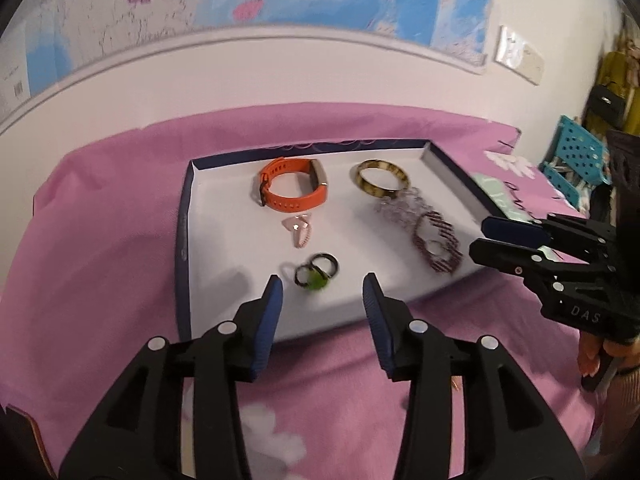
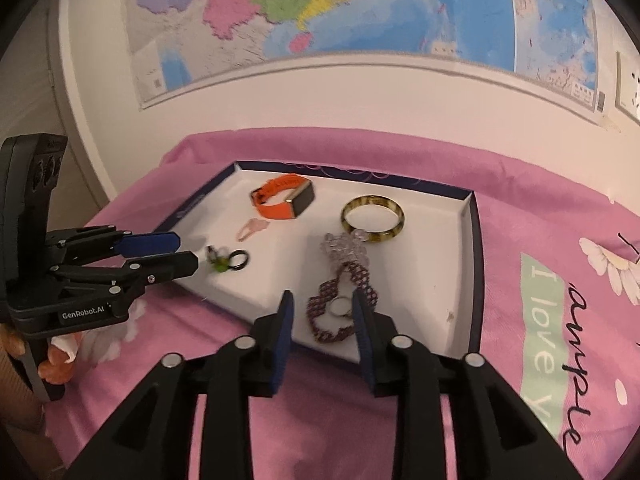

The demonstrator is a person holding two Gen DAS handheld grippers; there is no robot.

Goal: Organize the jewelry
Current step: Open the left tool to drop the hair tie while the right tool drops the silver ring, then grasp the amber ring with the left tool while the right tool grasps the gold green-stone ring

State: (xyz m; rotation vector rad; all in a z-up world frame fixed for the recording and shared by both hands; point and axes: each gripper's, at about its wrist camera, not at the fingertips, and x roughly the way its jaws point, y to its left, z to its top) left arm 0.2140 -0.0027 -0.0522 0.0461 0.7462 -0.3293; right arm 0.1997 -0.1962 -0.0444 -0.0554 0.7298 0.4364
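A white tray with a dark blue rim lies on a pink cloth. In it are an orange watch, a tortoiseshell bangle, a clear bead bracelet, a purple beaded bracelet, a small pink piece, and dark rings with a green stone. My left gripper is open and empty, just short of the rings. My right gripper is open and empty around the purple bracelet's near end.
The pink cloth has printed flowers and lettering at the right. A map hangs on the white wall behind. A turquoise perforated basket stands at the far right.
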